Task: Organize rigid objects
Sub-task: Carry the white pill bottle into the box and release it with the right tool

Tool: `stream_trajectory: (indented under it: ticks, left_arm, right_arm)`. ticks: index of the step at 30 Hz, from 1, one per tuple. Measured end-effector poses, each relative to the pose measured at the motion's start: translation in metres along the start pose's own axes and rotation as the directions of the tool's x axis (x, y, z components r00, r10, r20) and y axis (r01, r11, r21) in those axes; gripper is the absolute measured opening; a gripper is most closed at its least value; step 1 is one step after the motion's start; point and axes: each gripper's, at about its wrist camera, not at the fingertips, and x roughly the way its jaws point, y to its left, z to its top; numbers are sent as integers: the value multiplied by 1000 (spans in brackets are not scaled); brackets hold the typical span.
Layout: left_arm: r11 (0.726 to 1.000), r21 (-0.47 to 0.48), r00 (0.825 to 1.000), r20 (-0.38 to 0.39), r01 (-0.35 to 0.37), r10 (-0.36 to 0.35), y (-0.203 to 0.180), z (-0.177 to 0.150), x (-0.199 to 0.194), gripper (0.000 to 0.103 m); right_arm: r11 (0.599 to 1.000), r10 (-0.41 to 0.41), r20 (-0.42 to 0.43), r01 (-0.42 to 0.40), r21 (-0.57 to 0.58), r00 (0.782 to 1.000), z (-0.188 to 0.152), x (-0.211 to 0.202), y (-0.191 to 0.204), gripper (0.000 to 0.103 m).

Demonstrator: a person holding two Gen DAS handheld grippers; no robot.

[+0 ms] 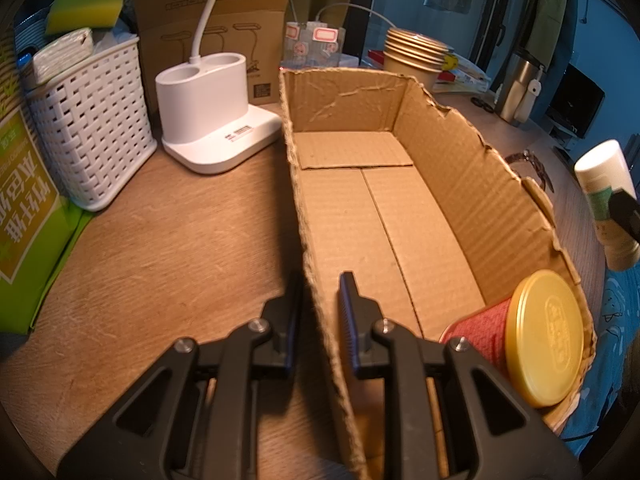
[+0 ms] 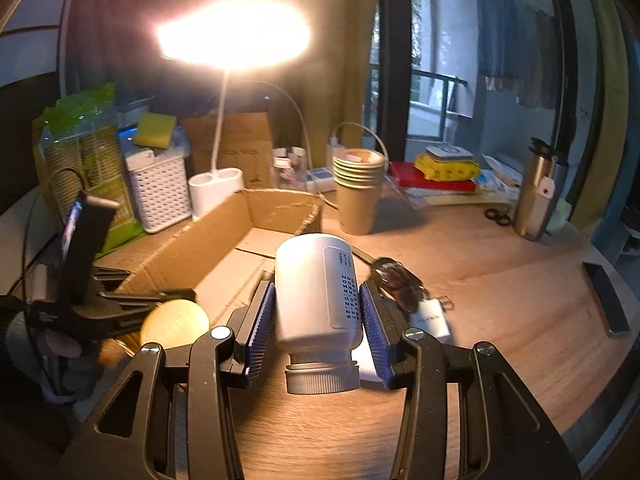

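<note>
A wooden desk top [image 2: 500,280] with a worn grain is seen under warm light. The light is cast by a white desk lamp [image 1: 212,112] whose head [image 2: 234,40] glows brightly above the back of the desk. Behind it, an olive curtain [image 2: 356,40] is hung beside a dark window frame [image 2: 394,52]. Through the glass, a railing [image 2: 436,80] and hanging clothes [image 2: 500,40] are seen in dim bluish daylight. The desk's back edge is crowded with a white woven basket [image 1: 92,120] and stacked paper cups [image 2: 358,184].

Wooden desk [image 1: 168,240] (cardboard box [image 1: 400,208], basket [image 1: 100,128])
</note>
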Motion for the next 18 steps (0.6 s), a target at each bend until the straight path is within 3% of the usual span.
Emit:
stream_trajectory:
  ticks: [18]
  left_arm:
    - [1000, 0, 1000, 0, 0, 0, 0, 0, 0, 20]
  right_arm:
    - [993, 101, 35, -99, -66, 994, 26, 16, 40, 46]
